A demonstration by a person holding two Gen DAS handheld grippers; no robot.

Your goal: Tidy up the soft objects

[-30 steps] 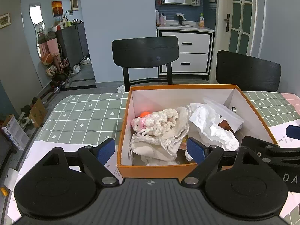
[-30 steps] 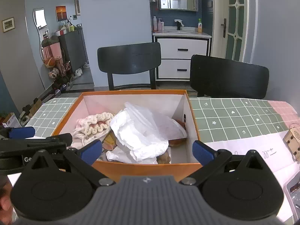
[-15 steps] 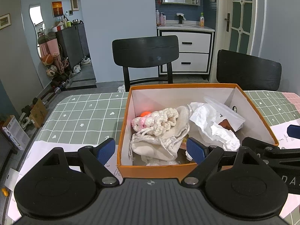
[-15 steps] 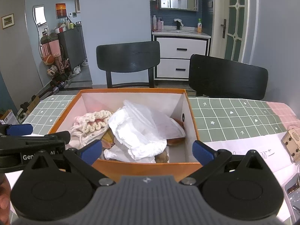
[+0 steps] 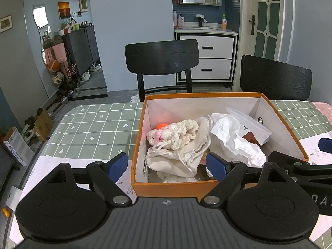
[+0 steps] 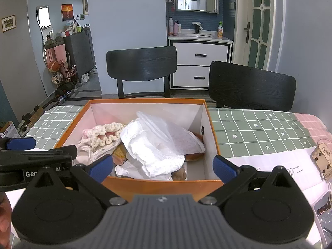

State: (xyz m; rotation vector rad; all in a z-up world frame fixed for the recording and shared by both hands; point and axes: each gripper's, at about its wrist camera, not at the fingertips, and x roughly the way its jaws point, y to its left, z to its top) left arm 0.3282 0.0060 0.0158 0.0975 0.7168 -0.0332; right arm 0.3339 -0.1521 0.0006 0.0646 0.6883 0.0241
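Two grippers, left (image 5: 167,165) and right (image 6: 162,167), hover with fingers spread, holding nothing. The cream-and-pink crocheted piece (image 5: 176,133) lies inside the orange cardboard box (image 5: 172,187) on the table — I'd descend vertically, pinching yarn only, avoiding the crumpled white plastic bag (image 6: 153,147).

The table (image 6: 259,128) has a green checked cloth. An orange box (image 6: 161,184) sits on it, right in front of both tongs. White paper (image 6: 269,161) lies beside the right tongs' right finger.
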